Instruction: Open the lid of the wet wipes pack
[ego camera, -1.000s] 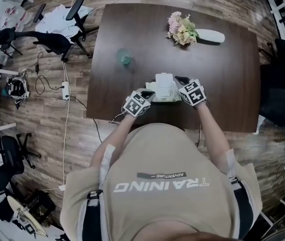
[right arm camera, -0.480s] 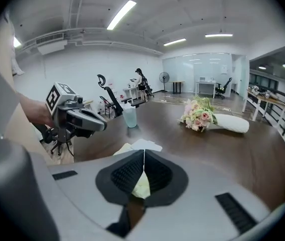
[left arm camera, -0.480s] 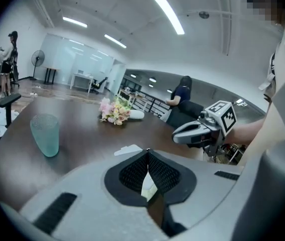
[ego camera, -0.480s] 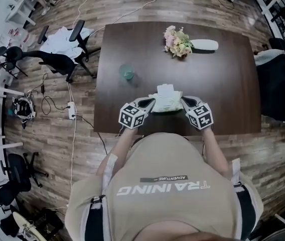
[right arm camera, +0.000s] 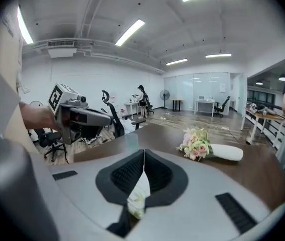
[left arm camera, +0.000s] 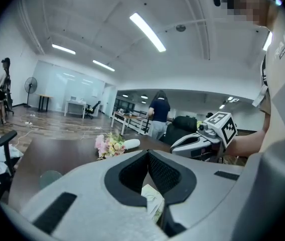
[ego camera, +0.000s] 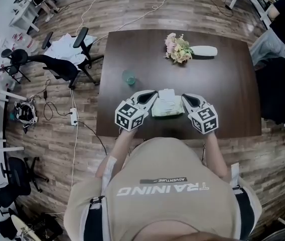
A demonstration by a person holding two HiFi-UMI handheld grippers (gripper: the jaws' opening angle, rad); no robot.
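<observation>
At centre frame, the left gripper and right gripper jaws each clench one end of the wet wipes pack by the bench's near edge.

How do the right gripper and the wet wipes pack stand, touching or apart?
Touching. The right gripper view shows the right gripper shut, its jaws pinching an edge of the wet wipes pack between them.

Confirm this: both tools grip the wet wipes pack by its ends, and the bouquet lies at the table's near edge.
Wrong on the bouquet: the head view shows it at the far side of the table, not the near edge. The rest holds: the left tool and the right tool each grip an end of the wet wipes pack.
</observation>
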